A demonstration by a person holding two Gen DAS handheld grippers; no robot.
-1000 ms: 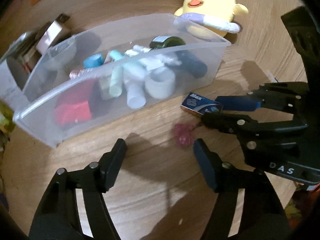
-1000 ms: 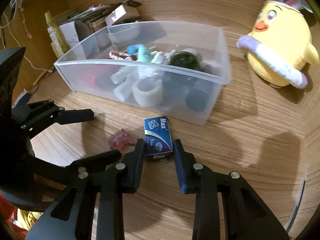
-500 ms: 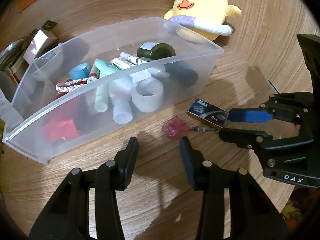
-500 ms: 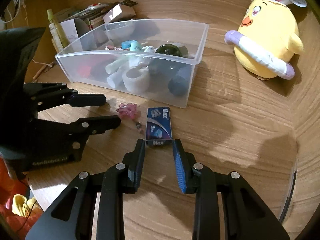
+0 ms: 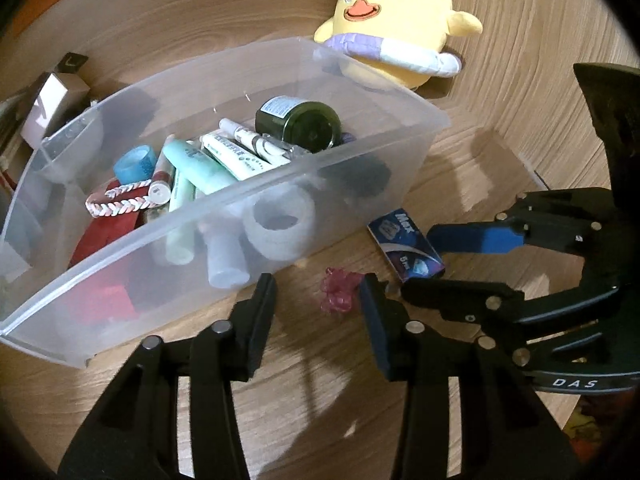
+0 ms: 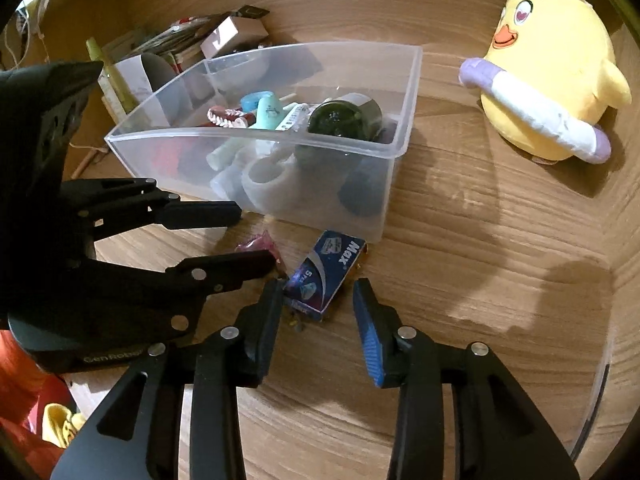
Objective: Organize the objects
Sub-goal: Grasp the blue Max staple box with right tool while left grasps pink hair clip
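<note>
A clear plastic bin (image 5: 224, 208) holds tubes, a dark jar, tape rolls and other small items; it also shows in the right wrist view (image 6: 400, 136). A blue "Max" staple box (image 5: 406, 250) (image 6: 324, 276) lies on the wooden table in front of the bin. A small pink trinket (image 5: 338, 292) (image 6: 260, 245) lies beside it. My left gripper (image 5: 318, 296) is open, its fingers on either side of the trinket. My right gripper (image 6: 316, 300) is open, its fingers flanking the near end of the staple box.
A yellow chick plush (image 5: 394, 20) (image 6: 548, 80) sits behind the bin at the right. Boxes and papers (image 6: 200, 44) are stacked behind the bin at the left. Bare wooden table (image 6: 480, 240) lies to the right of the staple box.
Both grippers moved closer and opened wider. The left gripper now straddles the pink trinket. The staple box has turned askew between the right fingers.
</note>
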